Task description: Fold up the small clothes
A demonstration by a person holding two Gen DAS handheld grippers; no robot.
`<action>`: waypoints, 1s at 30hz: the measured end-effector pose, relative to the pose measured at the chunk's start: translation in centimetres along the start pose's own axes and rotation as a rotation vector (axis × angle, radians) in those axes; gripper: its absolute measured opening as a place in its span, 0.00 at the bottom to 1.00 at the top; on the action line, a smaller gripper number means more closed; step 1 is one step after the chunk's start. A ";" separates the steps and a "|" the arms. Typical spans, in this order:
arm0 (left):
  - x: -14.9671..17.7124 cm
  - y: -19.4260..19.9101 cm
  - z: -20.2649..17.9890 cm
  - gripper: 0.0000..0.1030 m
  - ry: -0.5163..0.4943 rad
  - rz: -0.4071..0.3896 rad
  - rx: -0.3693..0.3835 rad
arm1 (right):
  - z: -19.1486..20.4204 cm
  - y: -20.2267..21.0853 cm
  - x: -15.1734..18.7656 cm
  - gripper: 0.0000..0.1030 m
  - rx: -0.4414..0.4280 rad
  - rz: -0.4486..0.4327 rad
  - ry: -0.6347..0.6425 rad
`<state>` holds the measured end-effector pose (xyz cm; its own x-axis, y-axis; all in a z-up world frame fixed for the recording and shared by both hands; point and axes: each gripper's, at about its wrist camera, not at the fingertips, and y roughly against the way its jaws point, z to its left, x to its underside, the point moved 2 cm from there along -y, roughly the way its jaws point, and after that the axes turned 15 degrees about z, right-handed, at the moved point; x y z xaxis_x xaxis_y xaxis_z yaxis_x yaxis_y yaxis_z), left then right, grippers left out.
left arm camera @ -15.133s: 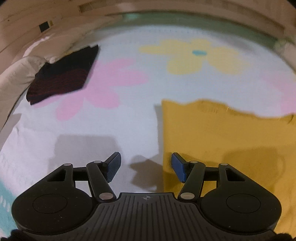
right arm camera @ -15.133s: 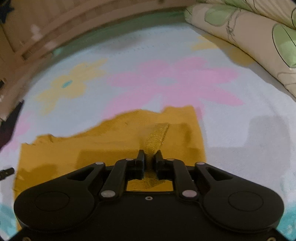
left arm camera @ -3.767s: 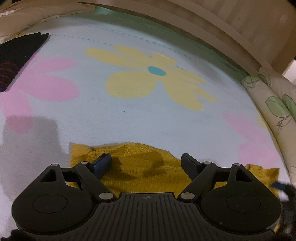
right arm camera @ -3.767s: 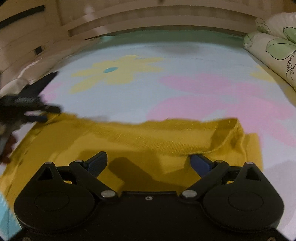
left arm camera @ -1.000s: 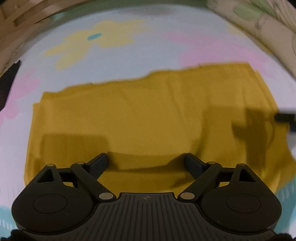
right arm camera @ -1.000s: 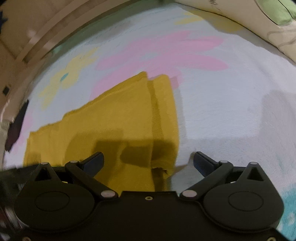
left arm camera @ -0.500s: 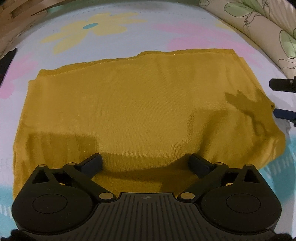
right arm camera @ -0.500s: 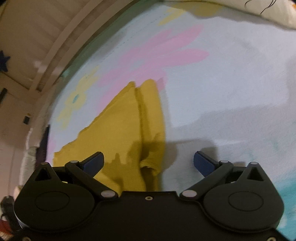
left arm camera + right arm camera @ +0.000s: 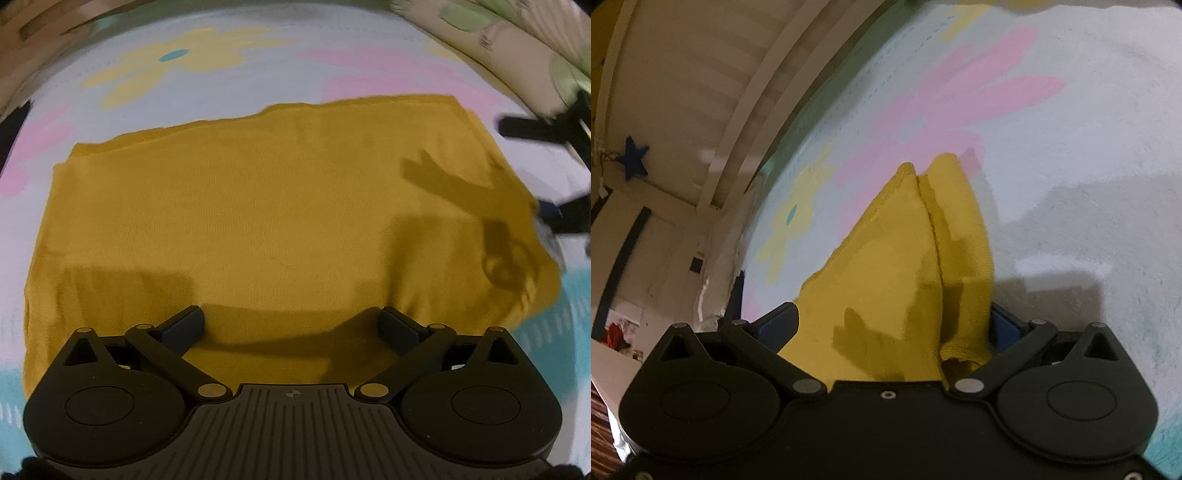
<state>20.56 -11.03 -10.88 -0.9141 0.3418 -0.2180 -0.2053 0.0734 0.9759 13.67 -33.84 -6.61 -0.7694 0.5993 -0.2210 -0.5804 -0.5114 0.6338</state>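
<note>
While the yellow garment (image 9: 266, 218) lies folded flat on the flowered bedsheet (image 9: 229, 74), bare sheet rings its far and side edges. Both tools are spread: the left tool (image 9: 291, 325) hovers over the garment's near edge, the right tool (image 9: 894, 325) straddles its right edge. Beyond the garment stand a slatted bed rail (image 9: 713, 110) and a leaf-print pillow (image 9: 517, 48).

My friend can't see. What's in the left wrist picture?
A folded mustard-yellow garment lies flat on a flower-print sheet. The left gripper hovers open over its near edge, and the right gripper shows blurred at the far right.

Mustard-yellow garment (image 9: 280, 206), flower-print sheet (image 9: 332, 51)
</note>
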 end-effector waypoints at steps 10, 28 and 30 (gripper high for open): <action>0.0 1.9 -2.3 0.89 -0.004 -0.124 0.100 | 0.2 0.2 0.1 1.00 0.014 0.035 0.042; -1.5 2.1 -0.1 0.92 -0.028 -0.109 0.114 | -0.3 0.2 0.2 1.00 -0.019 0.044 0.034; -1.8 2.0 2.3 0.92 0.038 -0.102 0.092 | -0.3 0.1 0.2 1.00 -0.033 0.040 0.039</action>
<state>22.62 -9.39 -8.51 -0.9030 0.2923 -0.3148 -0.2670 0.1919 0.9444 13.36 -33.91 -6.85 -0.8020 0.5533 -0.2252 -0.5566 -0.5553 0.6179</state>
